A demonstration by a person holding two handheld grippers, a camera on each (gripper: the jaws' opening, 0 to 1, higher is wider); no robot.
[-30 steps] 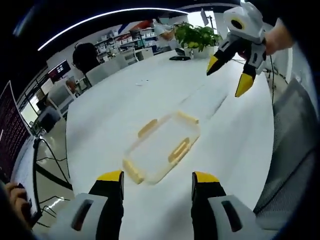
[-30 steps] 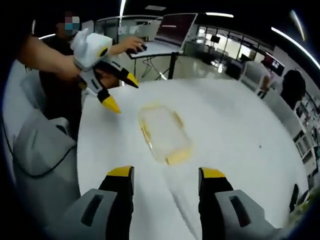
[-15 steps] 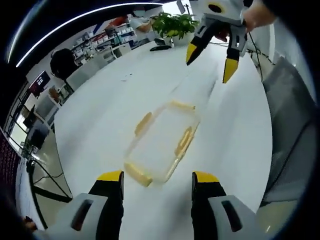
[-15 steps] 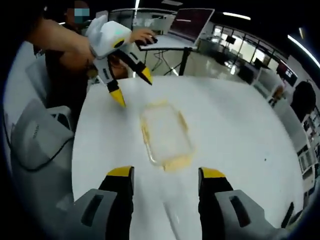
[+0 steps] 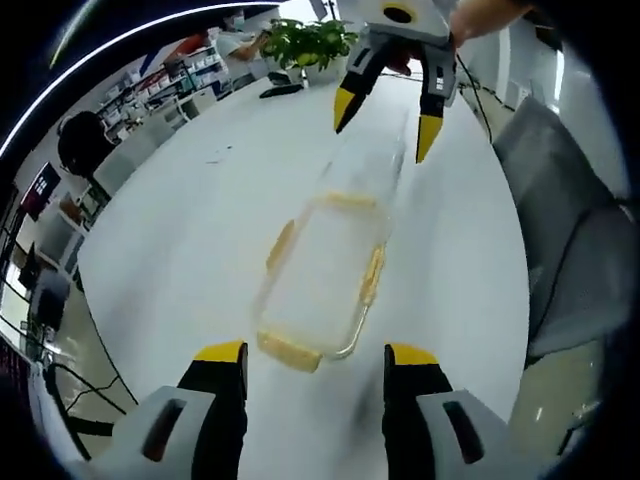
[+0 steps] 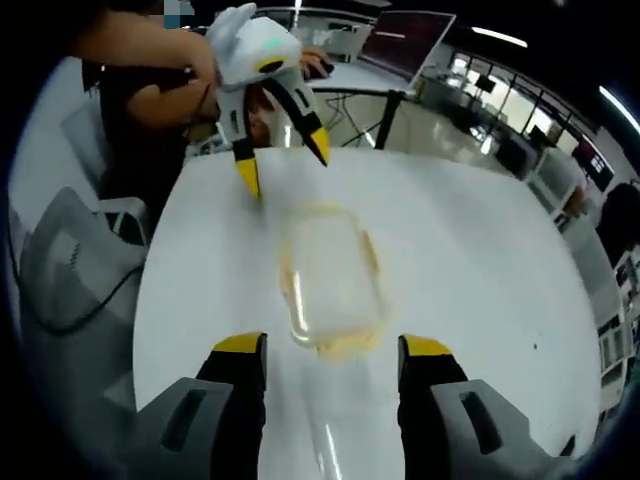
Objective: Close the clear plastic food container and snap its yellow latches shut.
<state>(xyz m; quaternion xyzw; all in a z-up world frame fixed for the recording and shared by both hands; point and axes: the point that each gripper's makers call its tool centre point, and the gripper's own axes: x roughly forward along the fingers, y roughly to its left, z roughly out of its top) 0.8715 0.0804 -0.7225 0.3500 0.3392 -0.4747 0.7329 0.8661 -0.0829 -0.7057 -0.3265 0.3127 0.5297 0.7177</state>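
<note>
A clear plastic container point(image 5: 320, 275) with yellow latches point(image 5: 372, 276) on its sides lies flat on the white table point(image 5: 190, 240). In the left gripper view, my left gripper point(image 5: 315, 360) stands open just short of its near end, and the right gripper point(image 5: 385, 110) hangs open beyond its far end. In the right gripper view the same container point(image 6: 328, 280) lies ahead of my open right gripper point(image 6: 330, 350), with the left gripper point(image 6: 280, 160) open above its far end. Neither gripper holds anything. I cannot tell how the latches stand.
A grey chair point(image 5: 560, 230) stands at the table's edge, seen also as a chair back point(image 6: 70, 290). A potted plant point(image 5: 300, 40) sits at the table's far end. A person's arm point(image 6: 140, 100) holds the left gripper. A desk with a monitor point(image 6: 410, 35) stands beyond.
Both grippers have swung in line with the container's long axis and closed in on its two ends. The container has stayed where it was, and both grippers remain open.
</note>
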